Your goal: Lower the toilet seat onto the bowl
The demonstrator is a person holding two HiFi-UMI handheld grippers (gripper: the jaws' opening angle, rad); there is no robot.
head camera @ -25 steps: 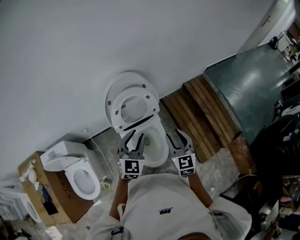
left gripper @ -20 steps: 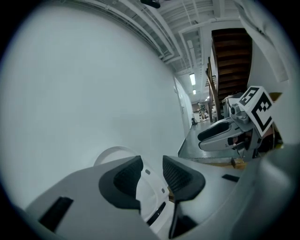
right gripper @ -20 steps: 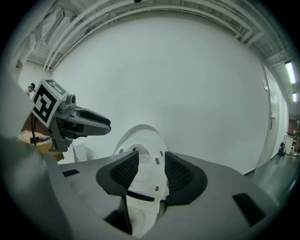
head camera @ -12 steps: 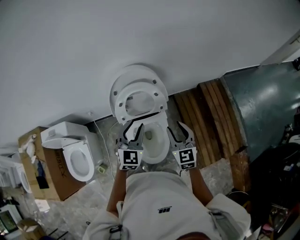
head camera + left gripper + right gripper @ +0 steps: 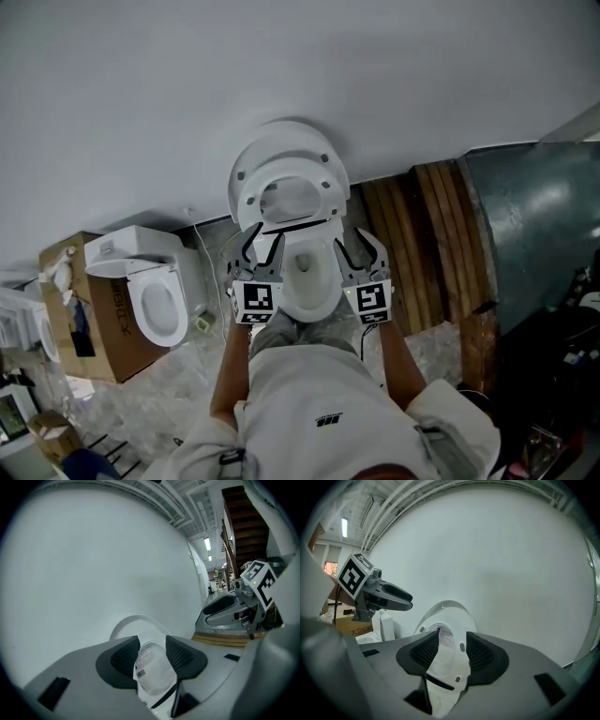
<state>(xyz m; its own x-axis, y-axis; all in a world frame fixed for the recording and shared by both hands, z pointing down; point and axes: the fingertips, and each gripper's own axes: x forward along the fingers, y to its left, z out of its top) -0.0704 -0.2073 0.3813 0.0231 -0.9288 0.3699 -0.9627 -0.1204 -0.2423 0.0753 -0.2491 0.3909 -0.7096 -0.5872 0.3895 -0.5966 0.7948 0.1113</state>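
Observation:
A white toilet stands against the white wall, its seat (image 5: 326,190) and lid (image 5: 281,139) raised upright, the open bowl (image 5: 307,272) below them. My left gripper (image 5: 263,246) hovers open at the bowl's left rim; my right gripper (image 5: 360,246) hovers open at the right rim. Neither touches the seat. Between the left gripper (image 5: 152,656) jaws I see the raised lid (image 5: 152,670) with a label. The right gripper (image 5: 452,653) frames the raised seat (image 5: 459,670) the same way.
A second white toilet (image 5: 155,305) sits on a cardboard box (image 5: 89,337) at the left. Wooden planks (image 5: 427,234) and a grey metal ramp (image 5: 534,216) lie to the right. A cable runs down the wall beside the toilet.
The view has shifted so the toilet sits more central. Both grippers have moved slightly forward and up along the bowl's sides, still open.

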